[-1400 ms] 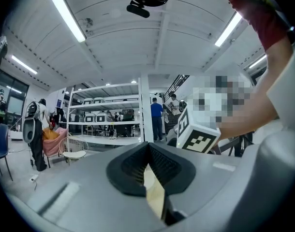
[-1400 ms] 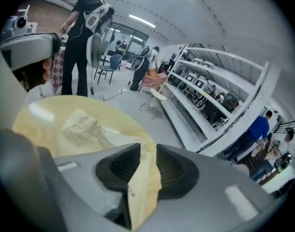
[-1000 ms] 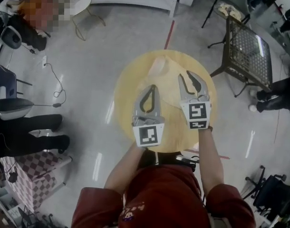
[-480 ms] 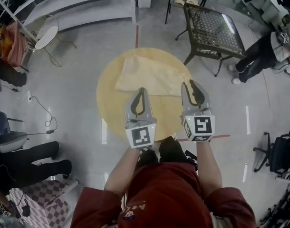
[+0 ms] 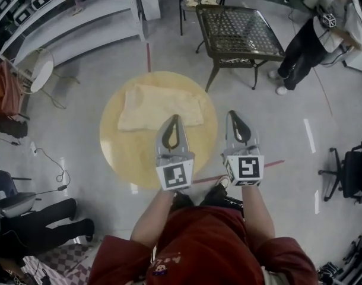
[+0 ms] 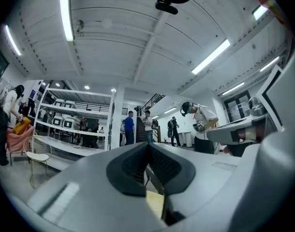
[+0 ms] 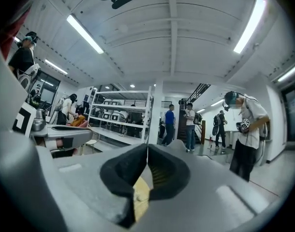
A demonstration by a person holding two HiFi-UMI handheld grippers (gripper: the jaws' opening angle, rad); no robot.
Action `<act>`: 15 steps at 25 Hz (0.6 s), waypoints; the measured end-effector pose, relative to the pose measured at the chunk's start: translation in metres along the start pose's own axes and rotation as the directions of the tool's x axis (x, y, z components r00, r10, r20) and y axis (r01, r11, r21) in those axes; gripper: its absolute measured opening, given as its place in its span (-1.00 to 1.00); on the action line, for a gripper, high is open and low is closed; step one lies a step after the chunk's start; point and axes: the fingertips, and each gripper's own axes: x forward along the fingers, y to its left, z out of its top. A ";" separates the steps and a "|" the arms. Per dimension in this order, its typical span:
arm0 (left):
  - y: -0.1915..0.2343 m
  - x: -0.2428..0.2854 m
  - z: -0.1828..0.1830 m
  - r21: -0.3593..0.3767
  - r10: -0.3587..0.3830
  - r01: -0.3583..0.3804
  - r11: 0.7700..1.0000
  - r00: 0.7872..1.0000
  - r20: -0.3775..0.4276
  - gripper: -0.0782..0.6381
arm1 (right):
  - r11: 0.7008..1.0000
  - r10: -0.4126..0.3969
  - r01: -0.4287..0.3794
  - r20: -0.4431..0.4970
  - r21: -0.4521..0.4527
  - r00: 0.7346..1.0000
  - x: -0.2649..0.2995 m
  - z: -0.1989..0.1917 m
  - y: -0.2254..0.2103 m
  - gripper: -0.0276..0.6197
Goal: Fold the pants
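Head view: pants (image 5: pixel 160 107) folded into a flat rectangle on far half of round counter (image 5: pixel 133 153). Left gripper (image 5: pixel 174 121) and right gripper (image 5: pixel 236 116) level, clear of cloth, fingers pressed together, empty. Folding seemingly done; next, at most one more halving fold.

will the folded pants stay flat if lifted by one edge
Probably not: the pants lie as thin, soft cloth layers, so they would likely droop and unfold. Pushed across the table, they would more likely bunch than slide.
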 end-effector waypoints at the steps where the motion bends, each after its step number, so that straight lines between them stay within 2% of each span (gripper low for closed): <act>1: -0.013 0.008 0.002 0.001 -0.004 0.004 1.000 1.000 0.003 -0.76 | 1.000 -0.005 0.005 0.001 0.006 1.000 -0.002 -0.001 -0.015 -0.90; 9: -0.128 0.066 0.012 0.026 -0.039 0.039 0.999 0.999 0.025 -0.76 | 0.999 -0.033 0.032 0.036 0.030 0.999 -0.020 0.002 -0.141 -0.91; 15: -0.199 0.106 0.015 0.037 -0.005 0.004 0.999 1.000 0.028 -0.76 | 1.000 -0.001 0.000 0.054 0.025 0.999 -0.021 0.002 -0.222 -0.91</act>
